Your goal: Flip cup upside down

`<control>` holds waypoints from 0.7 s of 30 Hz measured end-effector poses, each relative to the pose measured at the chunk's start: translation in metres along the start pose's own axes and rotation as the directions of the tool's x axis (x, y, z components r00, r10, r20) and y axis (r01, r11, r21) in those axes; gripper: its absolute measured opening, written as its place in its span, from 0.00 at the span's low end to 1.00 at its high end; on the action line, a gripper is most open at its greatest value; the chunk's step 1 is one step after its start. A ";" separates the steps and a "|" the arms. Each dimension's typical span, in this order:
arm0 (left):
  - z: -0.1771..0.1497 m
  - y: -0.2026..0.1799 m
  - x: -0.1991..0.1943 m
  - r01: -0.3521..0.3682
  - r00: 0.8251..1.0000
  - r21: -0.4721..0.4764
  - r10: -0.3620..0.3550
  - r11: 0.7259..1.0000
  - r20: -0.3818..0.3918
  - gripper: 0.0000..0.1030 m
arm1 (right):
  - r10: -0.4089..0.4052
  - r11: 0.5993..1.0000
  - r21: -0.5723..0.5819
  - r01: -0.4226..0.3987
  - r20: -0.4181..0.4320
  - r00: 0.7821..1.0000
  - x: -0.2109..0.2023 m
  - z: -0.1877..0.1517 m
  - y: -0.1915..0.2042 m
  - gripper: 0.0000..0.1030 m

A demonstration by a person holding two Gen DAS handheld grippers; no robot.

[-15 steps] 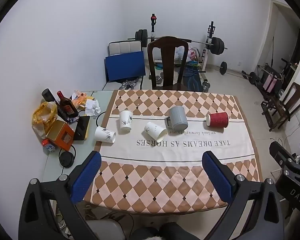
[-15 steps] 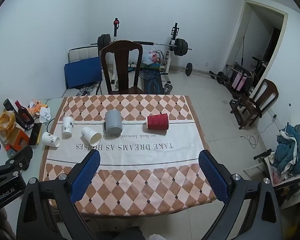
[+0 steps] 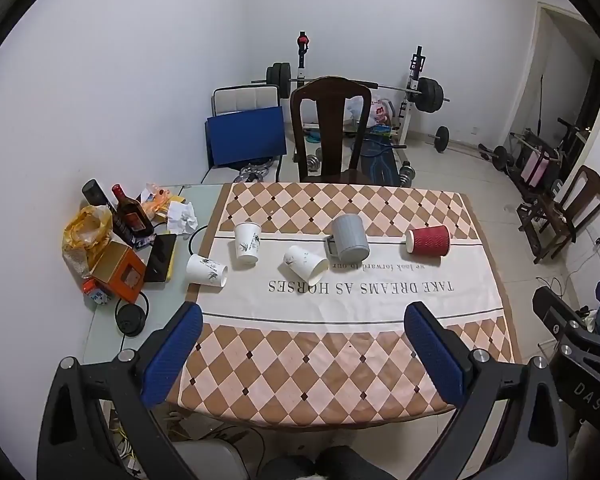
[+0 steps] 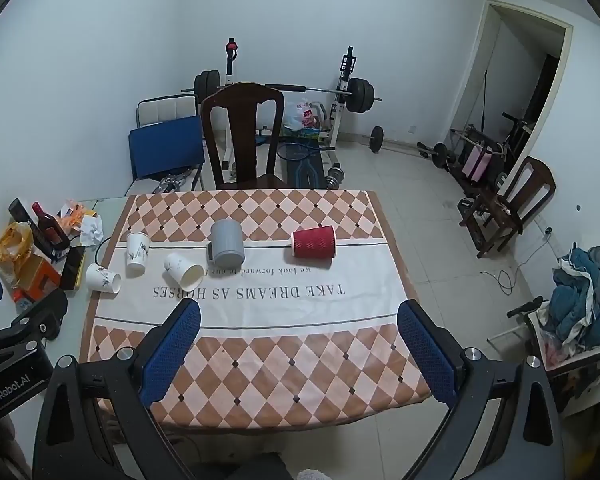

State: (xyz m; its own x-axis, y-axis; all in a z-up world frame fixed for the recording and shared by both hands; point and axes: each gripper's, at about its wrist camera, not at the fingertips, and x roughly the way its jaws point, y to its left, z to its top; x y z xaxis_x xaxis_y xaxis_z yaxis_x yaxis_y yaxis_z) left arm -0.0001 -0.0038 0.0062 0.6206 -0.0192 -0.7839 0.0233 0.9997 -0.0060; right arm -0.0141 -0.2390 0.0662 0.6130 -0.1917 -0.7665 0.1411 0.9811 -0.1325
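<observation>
Several cups sit on the checkered tablecloth (image 3: 340, 352). A red ribbed paper cup (image 3: 428, 241) (image 4: 314, 243) lies on its side at the right. A grey mug (image 3: 350, 238) (image 4: 227, 248) stands mouth down at the middle. A white paper cup (image 3: 305, 264) (image 4: 184, 272) lies on its side beside the mug. Another white cup (image 3: 247, 244) (image 4: 137, 254) stands mouth down, and a third (image 3: 206, 271) (image 4: 102, 278) lies at the cloth's left edge. My left gripper (image 3: 302, 338) and right gripper (image 4: 298, 338) are both open and empty, high above the table's near half.
Bottles (image 3: 130, 216), an orange box (image 3: 118, 272), a phone (image 3: 160, 258) and crumpled paper (image 3: 182, 216) crowd the table's left side. A dark wooden chair (image 3: 330, 132) stands behind the table. Weights and a bench fill the back of the room.
</observation>
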 end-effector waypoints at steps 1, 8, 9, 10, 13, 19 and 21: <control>0.001 -0.001 -0.001 0.001 1.000 -0.001 -0.001 1.000 -0.003 1.00 | 0.004 1.000 0.001 -0.004 0.006 1.000 0.000 -0.001 -0.002 0.97; 0.003 -0.009 -0.008 0.002 1.000 -0.003 -0.002 1.000 0.003 1.00 | 0.005 1.000 0.003 -0.005 0.012 1.000 -0.001 -0.001 0.000 0.97; 0.003 -0.008 -0.008 0.005 1.000 -0.003 -0.005 1.000 0.002 1.00 | 0.004 1.000 0.002 -0.004 0.012 1.000 -0.001 0.000 0.001 0.97; 0.002 -0.008 -0.008 0.005 1.000 -0.003 -0.005 1.000 0.003 1.00 | 0.004 1.000 0.002 -0.004 0.010 1.000 -0.001 0.000 0.001 0.97; 0.002 -0.007 -0.008 0.007 1.000 -0.003 -0.007 1.000 0.002 1.00 | 0.004 1.000 0.001 -0.004 0.011 1.000 -0.001 0.000 0.002 0.97; 0.002 -0.009 -0.009 0.002 1.000 -0.002 -0.002 1.000 0.004 1.00 | 0.005 1.000 0.004 -0.005 0.013 1.000 -0.002 0.001 0.004 0.97; 0.002 -0.013 -0.011 0.005 1.000 -0.002 -0.005 1.000 0.006 1.00 | 0.006 1.000 0.001 -0.006 0.013 1.000 -0.007 -0.001 0.001 0.97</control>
State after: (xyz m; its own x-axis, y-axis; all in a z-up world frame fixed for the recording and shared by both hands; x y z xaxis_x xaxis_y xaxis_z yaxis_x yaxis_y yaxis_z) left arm -0.0051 -0.0162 0.0162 0.6251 -0.0242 -0.7802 0.0250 0.9996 -0.0109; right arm -0.0189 -0.2366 0.0705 0.6241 -0.1863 -0.7589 0.1381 0.9822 -0.1275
